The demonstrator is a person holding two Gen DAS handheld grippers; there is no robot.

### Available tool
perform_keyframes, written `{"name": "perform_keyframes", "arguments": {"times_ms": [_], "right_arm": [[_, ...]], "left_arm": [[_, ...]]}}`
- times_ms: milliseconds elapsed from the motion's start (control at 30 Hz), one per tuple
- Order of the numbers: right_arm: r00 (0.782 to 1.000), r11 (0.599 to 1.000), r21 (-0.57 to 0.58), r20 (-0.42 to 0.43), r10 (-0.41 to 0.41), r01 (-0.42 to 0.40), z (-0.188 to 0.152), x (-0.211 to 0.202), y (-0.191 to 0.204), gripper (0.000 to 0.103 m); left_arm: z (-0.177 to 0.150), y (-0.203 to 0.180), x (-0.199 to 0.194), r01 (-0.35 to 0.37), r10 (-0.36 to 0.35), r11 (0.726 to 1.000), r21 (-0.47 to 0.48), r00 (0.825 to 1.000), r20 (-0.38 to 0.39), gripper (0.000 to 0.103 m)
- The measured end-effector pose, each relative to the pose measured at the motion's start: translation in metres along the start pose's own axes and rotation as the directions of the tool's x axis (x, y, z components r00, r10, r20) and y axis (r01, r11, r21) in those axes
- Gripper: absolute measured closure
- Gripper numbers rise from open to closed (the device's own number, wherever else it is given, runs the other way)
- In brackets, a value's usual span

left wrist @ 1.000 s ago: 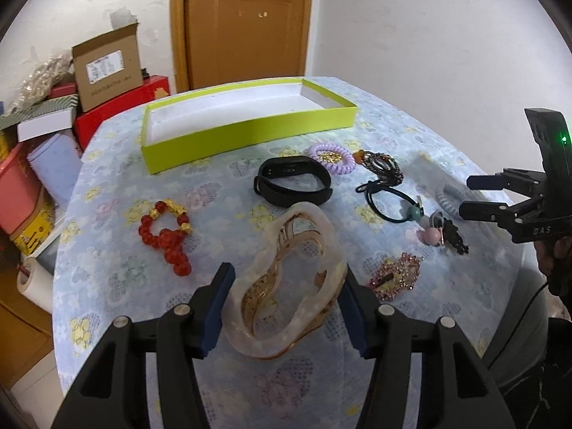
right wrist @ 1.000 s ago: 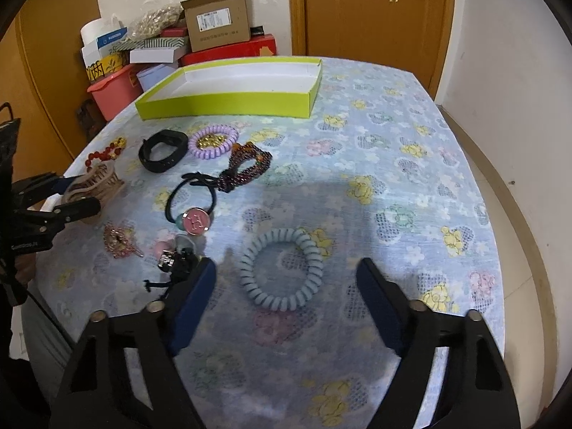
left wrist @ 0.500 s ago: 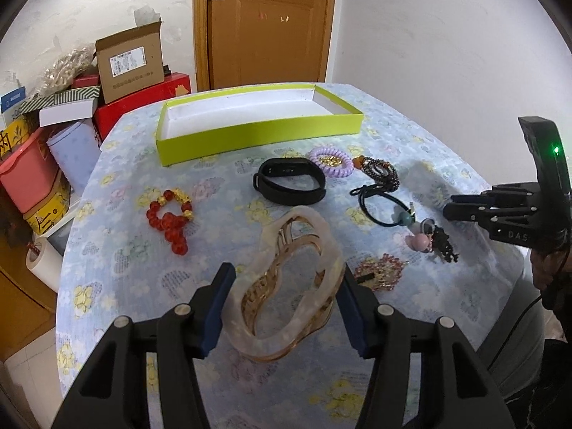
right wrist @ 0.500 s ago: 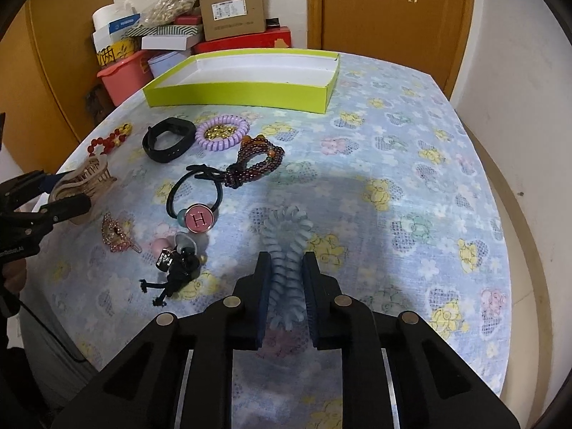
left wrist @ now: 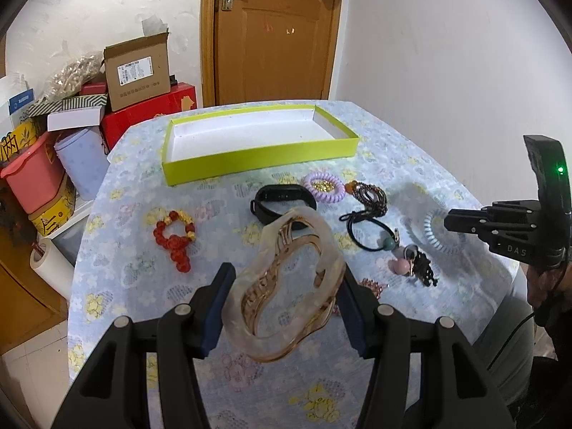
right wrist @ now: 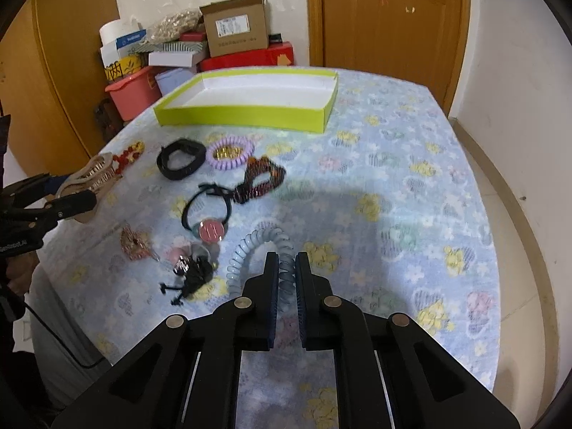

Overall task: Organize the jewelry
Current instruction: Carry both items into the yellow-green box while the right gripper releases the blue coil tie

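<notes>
the right gripper [left wrist: 451, 221] reads "das" and pinches the blue spiral hair tie [right wrist: 258, 254]. the left gripper [left wrist: 284, 307] clamps the pearly hair claw [left wrist: 286, 286], long axis pointing away toward the yellow-green tray [left wrist: 257, 159].

Floral tablecloth [right wrist: 411, 186] covers table. Brown door [left wrist: 271, 35] behind, white wall [left wrist: 447, 46] right of it. Clutter stacked beyond table's far-left edge: open cardboard box [left wrist: 137, 71] on red box [left wrist: 150, 111], pink tub [left wrist: 32, 175], lavender bin [left wrist: 80, 159], tape roll [left wrist: 46, 264] lower.
</notes>
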State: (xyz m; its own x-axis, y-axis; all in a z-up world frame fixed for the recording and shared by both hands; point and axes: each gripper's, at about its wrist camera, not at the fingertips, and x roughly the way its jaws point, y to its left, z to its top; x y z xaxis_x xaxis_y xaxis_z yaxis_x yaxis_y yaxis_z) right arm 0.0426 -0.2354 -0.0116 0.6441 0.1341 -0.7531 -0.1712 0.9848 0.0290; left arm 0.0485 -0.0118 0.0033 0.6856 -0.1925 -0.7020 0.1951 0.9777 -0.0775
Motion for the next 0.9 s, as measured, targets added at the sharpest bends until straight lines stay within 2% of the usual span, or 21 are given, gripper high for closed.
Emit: {"name": "perform_keyframes", "arguments": {"times_ms": [233,400,900], "right_arm": [[0.998,0.999,-0.02,0.057,0.031,-0.03,0.031,-0.007,0.002,0.094],[0.995,0.998,-0.047,0.094,0.046,-0.042,0.068,0.001,0.005,0.094],[0.995,0.999,-0.026,0.082,0.049,-0.047,0.173,0.089,-0.02,0.094]], "left_arm": [[0.02,0.006,0.005,-0.02,0.02,1.0,-0.023,1.0,0.006,0.045],[0.043,0.022,0.017,-0.039,0.039,0.997,-0.063,0.999,0.002,0.045],[0.127,0.082,0.086,-0.123,0.121,0.984,-0.128,0.992,-0.022,0.045]]}}
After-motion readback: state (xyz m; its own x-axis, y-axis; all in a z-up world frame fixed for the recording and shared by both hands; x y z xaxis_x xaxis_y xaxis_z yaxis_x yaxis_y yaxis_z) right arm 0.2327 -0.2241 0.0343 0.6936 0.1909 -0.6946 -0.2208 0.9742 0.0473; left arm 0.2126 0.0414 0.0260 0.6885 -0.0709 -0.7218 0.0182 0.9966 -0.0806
